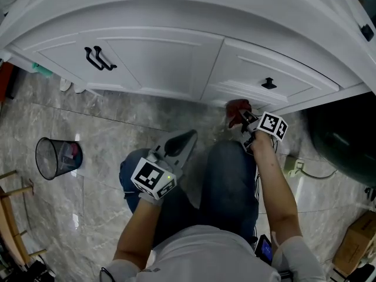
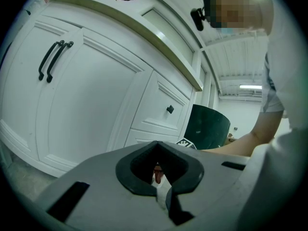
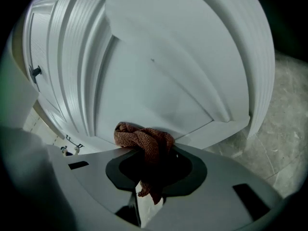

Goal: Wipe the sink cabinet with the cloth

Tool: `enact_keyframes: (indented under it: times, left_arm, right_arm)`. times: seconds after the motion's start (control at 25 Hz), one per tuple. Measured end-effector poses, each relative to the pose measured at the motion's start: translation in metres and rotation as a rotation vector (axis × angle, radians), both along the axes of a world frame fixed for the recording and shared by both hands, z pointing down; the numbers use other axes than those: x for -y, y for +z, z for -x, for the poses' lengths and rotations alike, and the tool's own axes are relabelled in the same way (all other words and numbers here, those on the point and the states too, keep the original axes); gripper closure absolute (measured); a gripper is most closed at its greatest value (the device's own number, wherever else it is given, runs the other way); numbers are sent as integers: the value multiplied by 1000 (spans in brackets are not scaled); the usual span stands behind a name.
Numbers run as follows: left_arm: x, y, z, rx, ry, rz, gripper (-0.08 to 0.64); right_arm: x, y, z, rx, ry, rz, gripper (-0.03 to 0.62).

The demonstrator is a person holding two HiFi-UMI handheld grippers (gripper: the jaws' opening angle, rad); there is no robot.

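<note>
Clamping the cloth between closed fingers, the right gripper is holding it at the low front edge of the sink cabinet, below the drawer with the black knob. Whether the cloth is actually touching the panel is not resolving. Cloth is showing reddish-brown with a coarse waffle knit. It is bunching into a soft wad above the fingers, with one tail hanging down between them.

Cabinet is showing smooth white painted panels inside raised moulded frames. The door at left is carrying two curved black handles.

Left gripper is hovering over the person's denim-covered leg, apart from the cabinet, fingers together with nothing between them.

Floor is showing glossy grey veined stone. A round wire-mesh bin is standing on it, well to the left.
</note>
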State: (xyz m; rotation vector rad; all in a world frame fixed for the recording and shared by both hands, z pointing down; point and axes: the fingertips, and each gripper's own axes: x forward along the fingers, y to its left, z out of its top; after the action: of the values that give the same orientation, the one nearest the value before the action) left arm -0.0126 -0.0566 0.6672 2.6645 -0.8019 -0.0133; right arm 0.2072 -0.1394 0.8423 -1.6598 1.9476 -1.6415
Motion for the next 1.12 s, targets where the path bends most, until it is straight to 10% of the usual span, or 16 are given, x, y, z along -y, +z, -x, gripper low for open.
enact_keyframes:
  times: [0.72, 1.12]
  left_arm:
    - [-11, -10, 1, -7, -5, -13, 549]
    - [-10, -1, -4, 11, 7, 15, 549]
  right_arm:
    - [24, -22, 79, 5, -166, -32, 494]
    - [22, -79, 89, 47, -145, -198, 494]
